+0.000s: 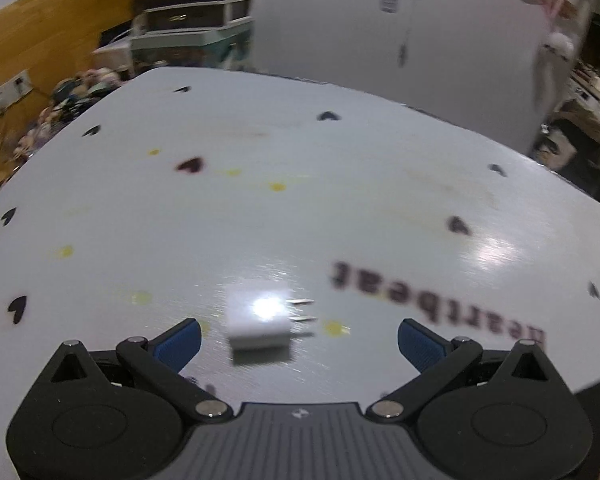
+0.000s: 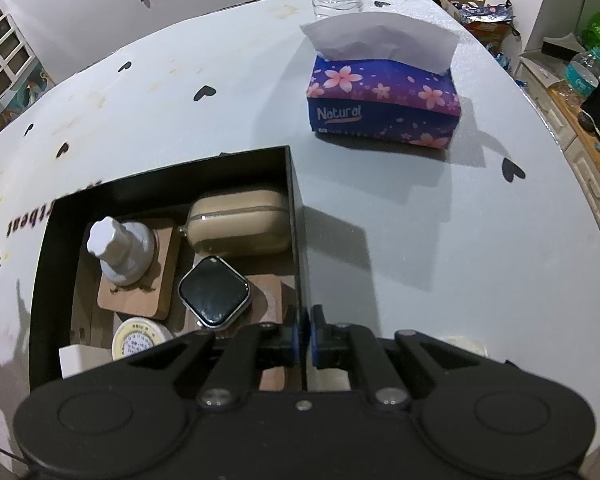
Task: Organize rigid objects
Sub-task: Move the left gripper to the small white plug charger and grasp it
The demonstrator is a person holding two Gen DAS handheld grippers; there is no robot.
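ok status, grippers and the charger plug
Left gripper open, over white charger plug on table. Right gripper shut on black box wall. Nothing in the way.

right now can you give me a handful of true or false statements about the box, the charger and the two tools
1. The left tool is open with the white charger lying between its fingers. True.
2. The right tool is open above the tissue pack. False: it is shut on the right wall of the black box.
3. A watch lies inside the box. True.
4. The charger is already in the box. False: it lies on the table, outside it.
5. The tissue pack is in the box. False: it sits on the table beyond it.
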